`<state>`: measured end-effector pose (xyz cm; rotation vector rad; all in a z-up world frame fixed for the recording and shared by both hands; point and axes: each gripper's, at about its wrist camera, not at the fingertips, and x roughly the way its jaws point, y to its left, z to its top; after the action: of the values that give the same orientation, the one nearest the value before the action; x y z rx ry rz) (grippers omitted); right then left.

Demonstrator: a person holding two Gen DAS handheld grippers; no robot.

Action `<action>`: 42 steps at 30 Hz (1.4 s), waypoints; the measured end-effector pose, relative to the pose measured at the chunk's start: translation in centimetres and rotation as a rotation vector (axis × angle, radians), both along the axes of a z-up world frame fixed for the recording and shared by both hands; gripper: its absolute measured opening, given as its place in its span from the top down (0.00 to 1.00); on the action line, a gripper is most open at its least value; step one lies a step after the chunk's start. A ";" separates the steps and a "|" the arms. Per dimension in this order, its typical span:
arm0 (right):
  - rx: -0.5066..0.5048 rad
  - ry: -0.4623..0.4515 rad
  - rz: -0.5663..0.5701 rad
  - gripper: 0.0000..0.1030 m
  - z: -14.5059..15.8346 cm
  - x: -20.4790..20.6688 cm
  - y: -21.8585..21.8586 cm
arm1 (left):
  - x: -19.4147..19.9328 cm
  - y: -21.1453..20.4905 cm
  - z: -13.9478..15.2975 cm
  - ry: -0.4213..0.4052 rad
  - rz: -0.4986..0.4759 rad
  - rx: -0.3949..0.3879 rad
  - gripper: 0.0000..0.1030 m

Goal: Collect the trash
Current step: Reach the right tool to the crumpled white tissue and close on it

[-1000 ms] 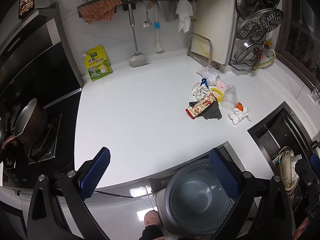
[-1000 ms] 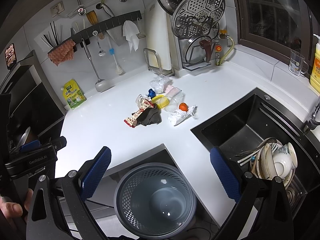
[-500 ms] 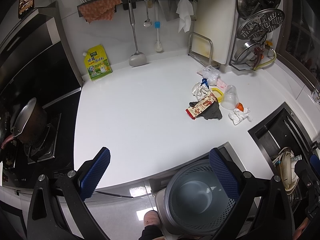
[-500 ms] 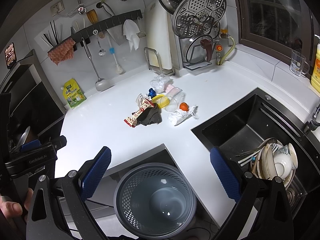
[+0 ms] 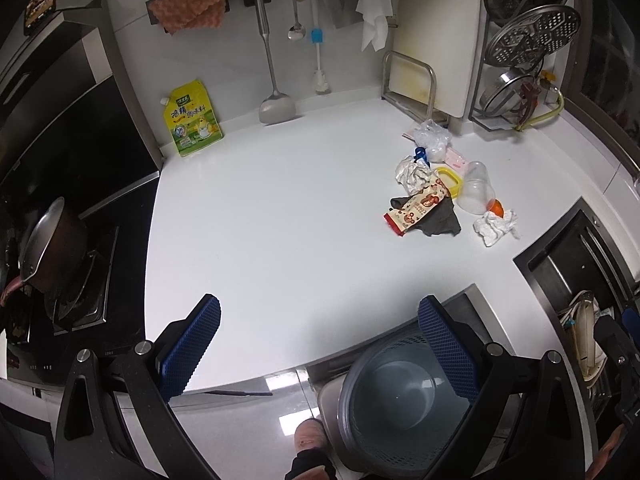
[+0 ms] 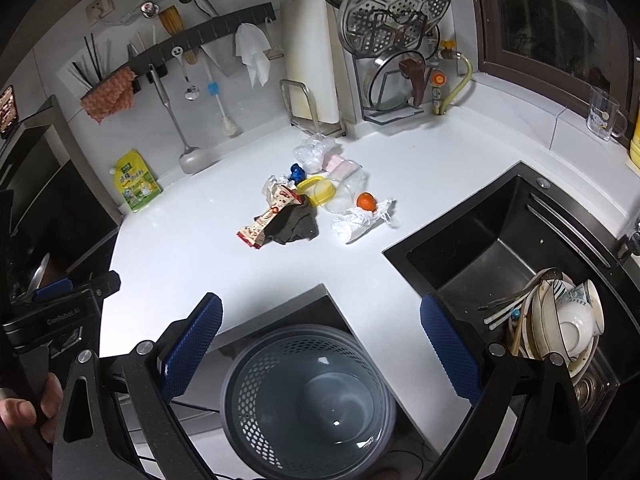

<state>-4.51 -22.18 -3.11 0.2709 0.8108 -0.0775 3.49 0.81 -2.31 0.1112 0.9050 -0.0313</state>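
A pile of trash lies on the white counter point(image 5: 280, 220): a red snack wrapper point(image 5: 416, 208) point(image 6: 270, 216), a dark rag point(image 5: 440, 222) point(image 6: 296, 226), crumpled white tissue point(image 5: 496, 226) point(image 6: 360, 222), a clear cup point(image 5: 476, 192) point(image 6: 340, 192), a yellow ring point(image 6: 312, 194), an orange piece point(image 6: 366, 201) and a clear bag point(image 5: 430, 138) point(image 6: 314, 152). A grey mesh bin point(image 5: 400, 400) point(image 6: 308, 396) stands on the floor below the counter edge. My left gripper point(image 5: 320, 344) and right gripper point(image 6: 320, 344) are both open and empty, well short of the pile.
A black sink point(image 6: 500, 240) with stacked dishes point(image 6: 560, 320) is at the right. A stove with a pot point(image 5: 48, 240) is at the left. A yellow pouch point(image 5: 194, 118), hanging utensils, a cutting board point(image 5: 436, 40) and a lid rack point(image 6: 396, 40) line the back wall.
Both views have shifted only very slightly. The trash pile and the bin have not moved, and both grippers stay open.
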 end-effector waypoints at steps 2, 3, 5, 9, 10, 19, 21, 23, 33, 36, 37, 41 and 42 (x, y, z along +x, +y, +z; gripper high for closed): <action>-0.001 0.013 -0.007 0.08 -0.6 0.9 -0.2 | 0.8 0.1 -0.5 0.004 -0.003 0.003 0.06; -0.004 0.016 -0.010 0.08 -0.9 1.3 -0.4 | 1.4 0.1 -0.9 0.007 -0.004 0.005 0.06; -0.015 0.024 -0.015 0.08 -1.5 2.1 -0.6 | 2.6 0.2 -1.7 0.015 -0.007 0.005 0.06; -0.016 0.037 -0.026 0.08 -3.0 4.3 -1.4 | 5.0 -0.4 -3.3 0.028 -0.018 0.004 0.06; -0.021 0.040 -0.031 0.08 -3.4 5.1 -1.7 | 5.8 -0.7 -3.7 0.031 -0.022 0.000 0.06; -0.028 0.081 -0.056 0.08 -7.5 11.3 -3.9 | 10.8 -4.5 -7.1 0.013 -0.096 -0.029 0.06; -0.028 0.084 -0.057 0.08 -8.3 12.4 -4.2 | 11.4 -5.2 -7.5 0.008 -0.114 -0.037 0.06; -0.024 0.089 -0.065 0.08 -9.1 13.4 -4.5 | 12.3 -6.0 -8.2 0.004 -0.133 -0.044 0.06; -0.006 0.115 -0.075 0.08 -12.0 16.2 -4.7 | 14.6 -7.0 -10.6 0.026 -0.157 -0.035 0.06; 0.001 0.114 -0.078 0.08 -12.5 16.6 -4.7 | 14.9 -6.9 -11.1 0.034 -0.157 -0.034 0.06; 0.002 0.115 -0.080 0.08 -12.6 16.7 -4.7 | 14.9 -7.0 -11.2 0.035 -0.158 -0.034 0.06; 0.000 0.117 -0.083 0.08 -13.0 17.2 -4.7 | 15.3 -7.0 -11.6 0.039 -0.161 -0.036 0.06; -0.002 0.116 -0.084 0.08 -13.0 17.2 -4.6 | 15.4 -7.1 -11.7 0.040 -0.164 -0.039 0.06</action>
<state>12.72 -26.82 -16.09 0.3011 0.9146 -0.1744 18.85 -6.26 -13.96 0.1491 0.9334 -0.2045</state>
